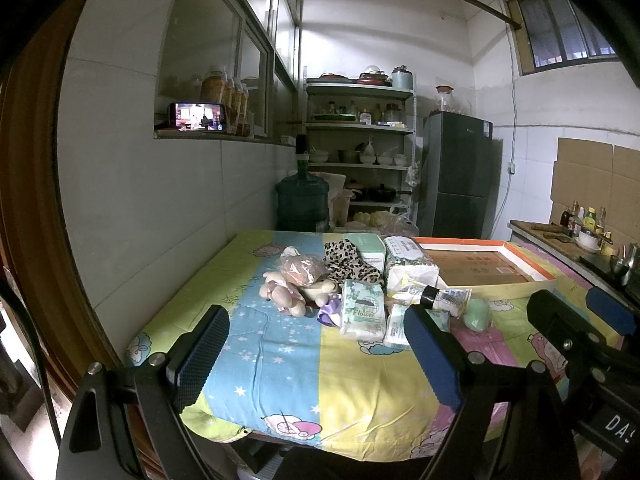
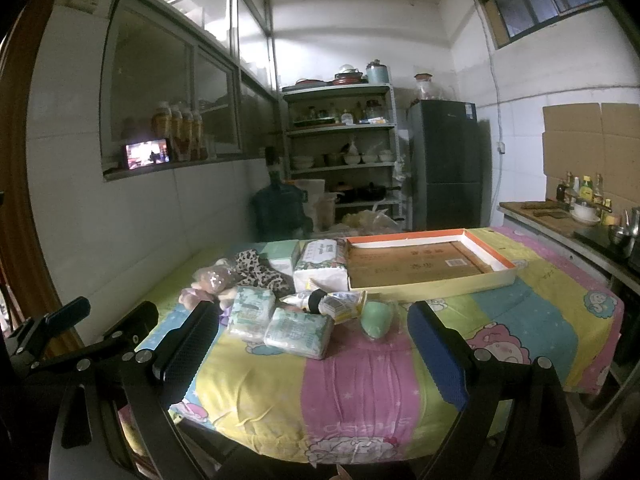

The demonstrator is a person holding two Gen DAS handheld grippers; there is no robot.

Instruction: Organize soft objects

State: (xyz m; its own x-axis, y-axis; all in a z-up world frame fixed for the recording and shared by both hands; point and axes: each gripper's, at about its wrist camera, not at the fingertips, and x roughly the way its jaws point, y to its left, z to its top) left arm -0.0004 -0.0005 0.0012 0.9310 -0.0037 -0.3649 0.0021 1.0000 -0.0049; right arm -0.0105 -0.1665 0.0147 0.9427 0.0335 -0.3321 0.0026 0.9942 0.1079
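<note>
Both grippers are hovering over the near edge of the table (image 1: 280, 380), which has a pastel cartoon sheet on it. Left gripper (image 1: 316, 356) is spread wide w/ nothing between the fingers, right gripper (image 2: 316, 354) same deal, wide apart and empty. In the left wrist view you can see the right one poking in at the far right.

The soft stuff is piled around the middle of the table, toward the far edge. From the left side: a plush toy (image 1: 284, 290) lying on its side w/ a clear plastic bag (image 1: 302, 268) of something pinkish on top of it, a leopard print cloth (image 1: 350, 262) just behind, touching the bag. Next to those, a tissue pack (image 1: 362, 312) that says "Flower", and a second tissue pack (image 2: 298, 332) beside it, nearer the front edge. A bigger white tissue bundle (image 1: 410, 270) stands behind them, w/ a pale green box (image 1: 366, 246) at the far edge next to it. A small packet w/ a black band (image 1: 438, 296) lies on top of the pile, and a mint green soft blob (image 2: 376, 318) sits just right of it on the sheet, can't tell what it is tbh.

A shallow cardboard tray (image 2: 440, 284) w/ orange rim takes up the far right part of the table, right behind the blob, nothing soft in it.

Background: shelf unit (image 1: 360, 128), fridge (image 1: 458, 172), water jug (image 1: 302, 200).
</note>
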